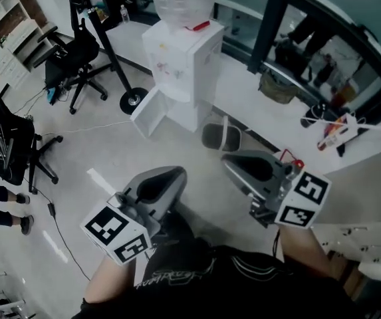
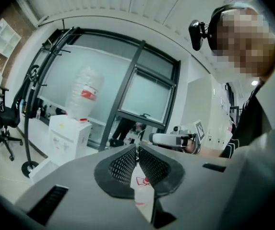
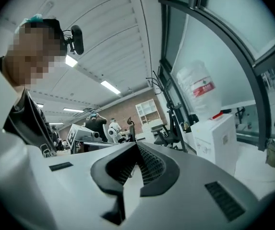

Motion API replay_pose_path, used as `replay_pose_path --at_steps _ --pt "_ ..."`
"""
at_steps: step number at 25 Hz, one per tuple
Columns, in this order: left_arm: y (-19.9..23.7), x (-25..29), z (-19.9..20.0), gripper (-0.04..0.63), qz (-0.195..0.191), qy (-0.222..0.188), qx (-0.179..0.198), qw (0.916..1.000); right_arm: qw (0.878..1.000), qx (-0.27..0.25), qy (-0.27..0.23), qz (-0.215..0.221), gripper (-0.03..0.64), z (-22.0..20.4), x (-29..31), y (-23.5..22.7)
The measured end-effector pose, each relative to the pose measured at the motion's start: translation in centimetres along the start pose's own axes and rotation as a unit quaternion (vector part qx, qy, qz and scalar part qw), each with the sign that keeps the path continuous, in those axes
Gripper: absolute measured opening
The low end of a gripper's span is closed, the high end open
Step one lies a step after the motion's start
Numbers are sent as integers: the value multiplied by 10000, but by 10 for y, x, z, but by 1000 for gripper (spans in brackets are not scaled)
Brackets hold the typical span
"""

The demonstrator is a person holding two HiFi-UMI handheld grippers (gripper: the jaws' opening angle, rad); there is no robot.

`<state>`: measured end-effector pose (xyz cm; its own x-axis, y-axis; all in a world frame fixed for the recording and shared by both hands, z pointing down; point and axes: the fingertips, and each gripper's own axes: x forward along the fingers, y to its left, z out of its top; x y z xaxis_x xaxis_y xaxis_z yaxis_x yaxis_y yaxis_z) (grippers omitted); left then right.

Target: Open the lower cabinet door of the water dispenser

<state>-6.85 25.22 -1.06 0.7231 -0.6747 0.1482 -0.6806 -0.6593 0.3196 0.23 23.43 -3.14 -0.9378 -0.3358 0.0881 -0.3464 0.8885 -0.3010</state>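
Pale grey floor (image 1: 104, 151) spreads between us and the white water dispenser (image 1: 180, 65), which stands at the far side with a big clear bottle (image 1: 182, 2) upended on top. Its lower cabinet door (image 1: 149, 113) hangs swung out to the left, so we judge the opening done, or nearly so. If we want it wider, we should step in close, come low, and push the door's free edge along its arc instead of tugging it, keeping clear of the hinge side. We hold both tools up near our body, well apart from the dispenser. The left gripper (image 2: 137, 150) has its jaws pressed together at the tips with nothing between them. The right gripper (image 3: 136, 147) is likewise closed and empty. From both, the dispenser sits far ahead, left of the left jaws' line and right of the right jaws' line. No part of the door is near either pair.
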Motion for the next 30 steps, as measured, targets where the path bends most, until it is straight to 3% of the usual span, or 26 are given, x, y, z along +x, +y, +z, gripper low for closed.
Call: replay_pose_path --at_steps 5,10,17,30 --pt "-41 -26 29 17 128 -84 370 9992 9994 -330 28 138 12 33 -23 44" --pt "-66 -42 65 17 99 -289 378 9988 9977 -592 128 301 12 57 -34 73" --pt "-88 -48 96 17 39 -470 685 9965 9945 -889 31 550 12 81 -41 100" --pt "-105 -35 91 17 -121 -449 584 9972 9942 -957 -7 482 12 73 -54 102"
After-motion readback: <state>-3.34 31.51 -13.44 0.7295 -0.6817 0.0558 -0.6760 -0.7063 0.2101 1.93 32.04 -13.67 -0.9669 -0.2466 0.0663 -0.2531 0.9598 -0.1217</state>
